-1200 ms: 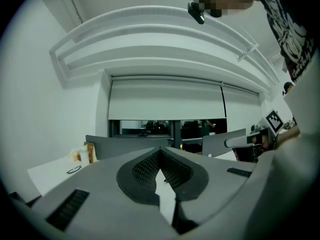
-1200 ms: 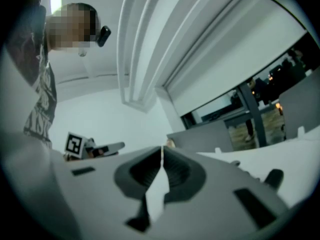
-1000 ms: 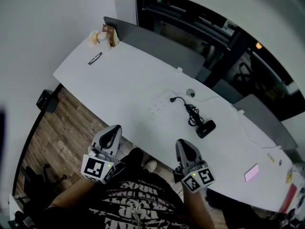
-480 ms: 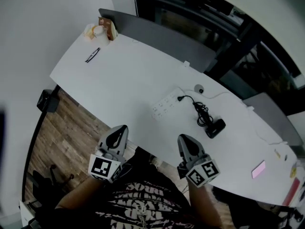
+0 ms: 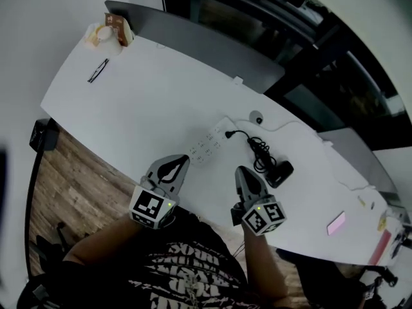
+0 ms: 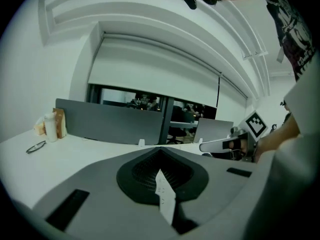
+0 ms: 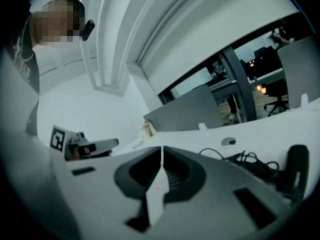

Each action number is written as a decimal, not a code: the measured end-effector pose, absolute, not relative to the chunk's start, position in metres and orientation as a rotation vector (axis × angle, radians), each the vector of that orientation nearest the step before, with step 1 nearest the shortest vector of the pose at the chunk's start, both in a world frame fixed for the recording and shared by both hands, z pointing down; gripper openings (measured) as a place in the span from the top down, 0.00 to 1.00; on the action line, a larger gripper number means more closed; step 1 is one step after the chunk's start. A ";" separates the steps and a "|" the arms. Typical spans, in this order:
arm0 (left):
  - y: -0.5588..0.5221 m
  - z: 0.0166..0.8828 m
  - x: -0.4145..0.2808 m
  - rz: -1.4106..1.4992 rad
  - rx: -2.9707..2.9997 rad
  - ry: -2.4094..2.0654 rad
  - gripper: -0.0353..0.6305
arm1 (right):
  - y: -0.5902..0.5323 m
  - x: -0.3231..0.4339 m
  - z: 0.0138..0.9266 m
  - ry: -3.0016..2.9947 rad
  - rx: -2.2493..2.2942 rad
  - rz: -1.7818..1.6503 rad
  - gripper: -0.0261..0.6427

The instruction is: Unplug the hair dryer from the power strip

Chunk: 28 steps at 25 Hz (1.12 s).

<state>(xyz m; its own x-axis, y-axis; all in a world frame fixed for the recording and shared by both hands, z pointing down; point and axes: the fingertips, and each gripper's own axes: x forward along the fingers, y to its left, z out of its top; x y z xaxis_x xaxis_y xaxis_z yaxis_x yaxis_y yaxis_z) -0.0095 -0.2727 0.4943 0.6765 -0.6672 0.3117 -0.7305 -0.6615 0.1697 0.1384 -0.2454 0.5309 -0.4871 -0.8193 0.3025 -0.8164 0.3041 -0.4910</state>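
Note:
A white power strip [image 5: 206,144] lies on the white table [image 5: 148,102] near its front edge. A black plug [image 5: 230,134] sits in the strip's far end. Its cord [image 5: 259,152] runs in a loose bundle to the black hair dryer [image 5: 279,172], which lies flat; the right gripper view also shows the dryer [image 7: 295,171] and the cord [image 7: 245,161]. My left gripper [image 5: 181,161] hovers at the table's front edge, just short of the strip, its jaws shut and empty [image 6: 159,149]. My right gripper [image 5: 242,172] is shut and empty [image 7: 161,149], just short of the dryer and cord.
A cup and a brown packet [image 5: 109,31] stand at the far left corner, with glasses [image 5: 98,71] beside them. A grey partition [image 5: 193,40] lines the back edge. A round grommet [image 5: 257,118] sits behind the plug. A pink item [image 5: 336,224] lies at the right.
Both grippers have moved forward and down, from over my lap to the table's front edge, closer to the strip and dryer. Both stayed shut.

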 end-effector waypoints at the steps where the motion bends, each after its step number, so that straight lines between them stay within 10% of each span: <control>1: -0.279 0.503 -0.003 0.342 2.612 -1.081 0.91 | -0.255 0.141 0.541 2.525 -1.599 -0.975 0.91; 11: -0.328 0.599 0.039 0.512 2.549 -0.876 0.91 | -0.334 0.156 0.647 2.357 -1.705 -1.312 0.90; 14: -0.329 0.628 0.053 0.564 2.522 -0.804 0.91 | -0.344 0.156 0.663 2.305 -1.683 -1.376 0.72; 28: -0.300 0.698 0.078 0.803 2.496 -0.509 0.91 | -0.377 0.159 0.674 2.380 -1.745 -1.244 0.81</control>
<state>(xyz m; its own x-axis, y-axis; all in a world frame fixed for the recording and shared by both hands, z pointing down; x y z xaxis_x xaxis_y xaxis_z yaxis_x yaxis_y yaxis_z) 0.0780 -0.3001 0.6977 0.7603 -0.2006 0.6178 -0.4735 -0.8223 0.3156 0.1593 -0.3773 0.6736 -0.4051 -0.7854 0.4680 -0.8327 0.1057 -0.5435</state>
